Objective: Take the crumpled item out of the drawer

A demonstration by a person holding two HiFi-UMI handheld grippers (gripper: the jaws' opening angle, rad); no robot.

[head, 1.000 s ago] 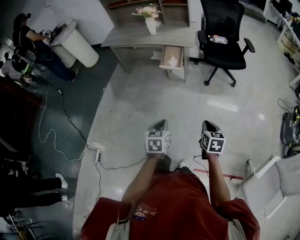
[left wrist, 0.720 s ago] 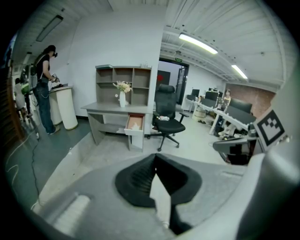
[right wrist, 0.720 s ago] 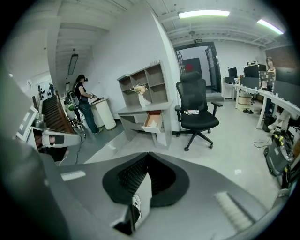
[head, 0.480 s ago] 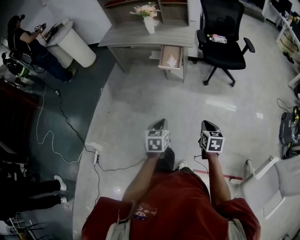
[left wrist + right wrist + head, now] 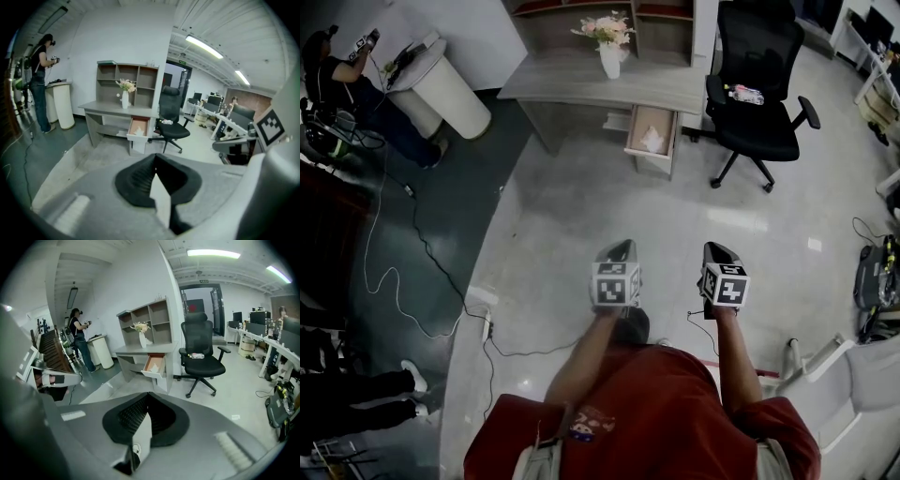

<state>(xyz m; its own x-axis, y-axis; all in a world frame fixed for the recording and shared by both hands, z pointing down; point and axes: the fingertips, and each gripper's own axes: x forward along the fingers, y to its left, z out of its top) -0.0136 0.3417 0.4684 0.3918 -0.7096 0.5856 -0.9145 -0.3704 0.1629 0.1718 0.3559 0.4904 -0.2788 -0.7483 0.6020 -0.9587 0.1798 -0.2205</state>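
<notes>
The wooden drawer point(image 5: 652, 132) stands pulled open under the grey desk point(image 5: 581, 82), far ahead across the floor. A white crumpled item point(image 5: 654, 141) lies inside it. The drawer point(image 5: 138, 127) also shows small in the left gripper view, and the drawer point(image 5: 154, 364) with the crumpled item point(image 5: 155, 365) in the right gripper view. My left gripper point(image 5: 622, 247) and right gripper point(image 5: 718, 249) are held side by side in front of the person's body, well short of the desk. Both are shut and empty; the left gripper point(image 5: 154, 157) and right gripper point(image 5: 148, 396) show their jaws meeting.
A black office chair point(image 5: 761, 92) stands right of the drawer. A vase of flowers point(image 5: 609, 54) sits on the desk. A white cylinder stand point(image 5: 448, 86) and a person point(image 5: 352, 80) are at far left. Cables point(image 5: 403, 281) and a power strip point(image 5: 485, 324) lie on the floor at left.
The view has shifted: desk, drawer and chair now sit a little lower and further right in the head view. Both grippers keep their place and stay shut.
</notes>
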